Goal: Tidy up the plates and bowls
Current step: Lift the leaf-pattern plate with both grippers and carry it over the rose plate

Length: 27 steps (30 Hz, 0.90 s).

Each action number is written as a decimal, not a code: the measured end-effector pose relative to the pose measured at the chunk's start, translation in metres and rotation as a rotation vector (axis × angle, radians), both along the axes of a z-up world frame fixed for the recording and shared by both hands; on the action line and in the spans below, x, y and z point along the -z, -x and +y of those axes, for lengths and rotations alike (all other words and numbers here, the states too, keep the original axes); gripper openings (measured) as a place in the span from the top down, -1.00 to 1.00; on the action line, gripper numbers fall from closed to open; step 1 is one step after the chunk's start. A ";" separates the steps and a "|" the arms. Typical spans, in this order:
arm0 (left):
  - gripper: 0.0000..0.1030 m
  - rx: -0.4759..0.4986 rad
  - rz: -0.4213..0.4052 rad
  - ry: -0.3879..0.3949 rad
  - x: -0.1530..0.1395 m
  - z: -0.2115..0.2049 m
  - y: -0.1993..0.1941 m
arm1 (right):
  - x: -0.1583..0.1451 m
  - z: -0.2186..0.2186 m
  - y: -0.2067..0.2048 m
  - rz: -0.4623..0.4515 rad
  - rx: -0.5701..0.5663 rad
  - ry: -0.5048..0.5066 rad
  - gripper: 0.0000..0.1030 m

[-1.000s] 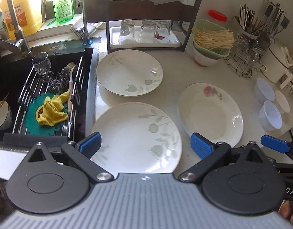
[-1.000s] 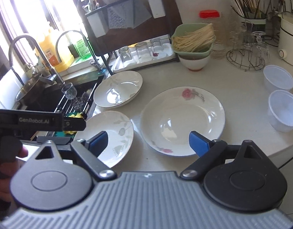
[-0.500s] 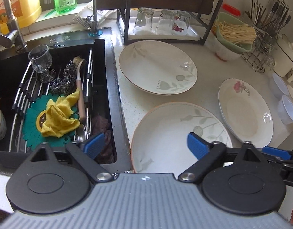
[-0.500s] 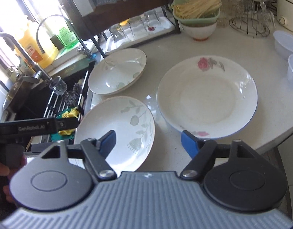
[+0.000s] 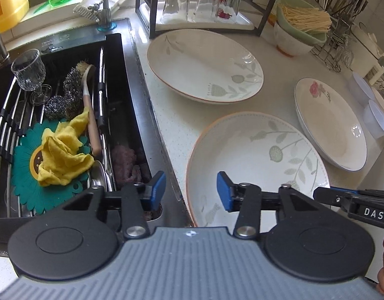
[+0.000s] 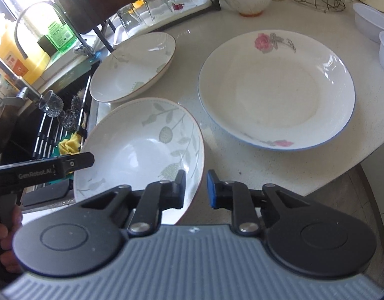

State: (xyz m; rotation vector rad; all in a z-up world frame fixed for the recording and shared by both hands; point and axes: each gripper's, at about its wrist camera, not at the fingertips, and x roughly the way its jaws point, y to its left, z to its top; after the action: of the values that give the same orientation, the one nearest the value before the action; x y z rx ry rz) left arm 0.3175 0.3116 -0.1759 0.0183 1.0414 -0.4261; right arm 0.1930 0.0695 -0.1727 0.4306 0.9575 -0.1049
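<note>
The pale counter point(image 6: 279, 165) fills most of your right wrist view, and the black sink point(image 5: 122, 80) takes the left half of your left wrist view. Three plates sit on that counter. The rose plate point(image 6: 274, 92) lies at centre right of the right wrist view, apart from the other two. The far leaf plate point(image 6: 134, 65) sits upper left of centre there, close to the dish rack's foot. The near leaf plate point(image 6: 139, 150) is at lower left of centre in that view and at lower centre right of the left wrist view, with its left rim beside the sink edge.

Your left gripper point(image 5: 191, 190) straddles that near plate's left rim at the bottom of its view: the right pad point(image 5: 223, 191) is over the plate's inside, the left pad over the sink edge. Its jaws are closing with the rim between them, and a clear gap shows on each side, so they are not yet pressing.

Your right gripper point(image 6: 196, 187) sits at the same plate's right rim, bottom centre of its view. Its jaws are closing too, now narrowly apart, the rim passing between them; you cannot tell from this angle whether the pads touch it.

In the sink lie a yellow cloth point(image 5: 64, 150) and a stemmed glass point(image 5: 29, 70).
</note>
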 end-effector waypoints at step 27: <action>0.09 0.013 0.233 0.174 -0.017 0.000 -0.018 | -0.024 -0.015 -0.005 -0.001 0.032 -0.082 0.76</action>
State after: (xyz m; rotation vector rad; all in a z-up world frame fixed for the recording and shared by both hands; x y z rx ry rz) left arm 0.3356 0.3119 -0.1584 -0.1837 1.2303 -0.5391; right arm 0.1978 0.0546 -0.1488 0.5212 0.9568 -0.0945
